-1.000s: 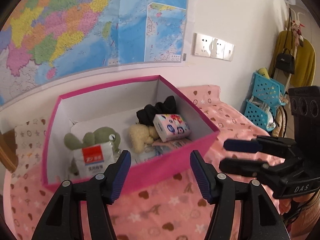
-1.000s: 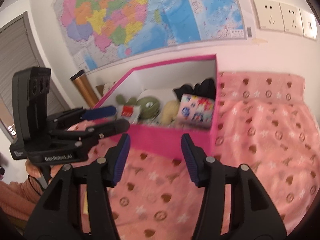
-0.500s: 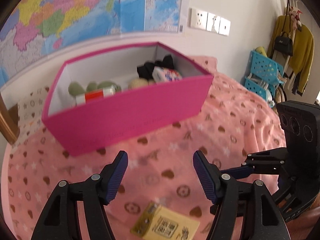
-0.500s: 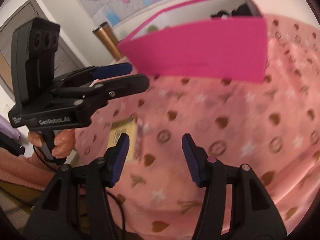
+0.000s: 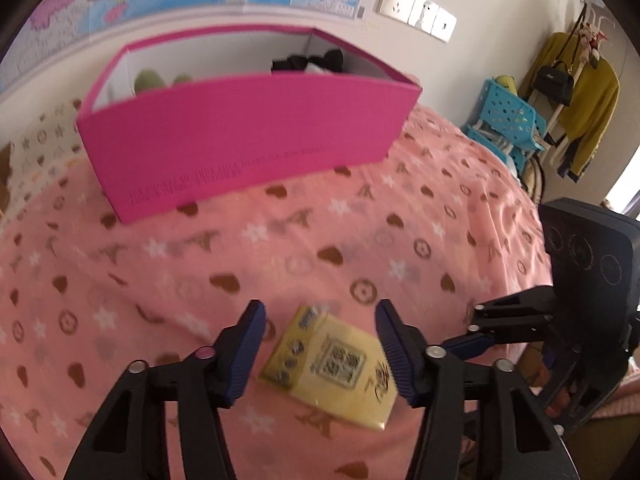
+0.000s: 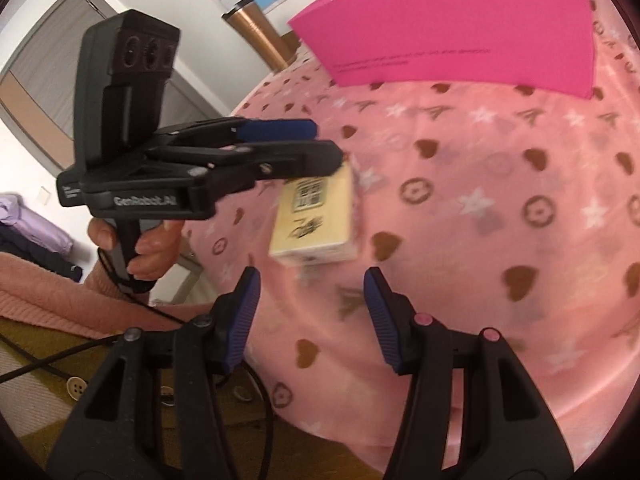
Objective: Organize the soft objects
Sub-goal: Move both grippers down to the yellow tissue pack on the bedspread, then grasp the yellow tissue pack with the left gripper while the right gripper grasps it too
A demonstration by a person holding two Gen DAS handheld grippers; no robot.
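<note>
A yellow tissue pack [image 5: 334, 366] with a QR code lies flat on the pink blanket near its front edge; it also shows in the right wrist view [image 6: 314, 216]. My left gripper [image 5: 318, 350] is open and hovers over the pack, one finger on each side. My right gripper [image 6: 310, 314] is open and empty, just short of the pack. The pink storage box [image 5: 248, 140] stands farther back, holding a green plush [image 5: 148, 80] and black fabric [image 5: 308, 60]. The left gripper shows in the right wrist view [image 6: 316, 146], above the pack's far end.
The pink patterned blanket [image 5: 420, 220] covers the bed. A copper tumbler [image 6: 256, 36] stands beyond the box's left side. Blue baskets [image 5: 508, 124] and a yellow coat on a rack [image 5: 588, 100] stand at the right wall. The right gripper shows in the left wrist view [image 5: 476, 330].
Both grippers have pulled back from the pink box and dropped toward the front of the bed. The yellow tissue pack has come into view and now lies between the left fingers.
</note>
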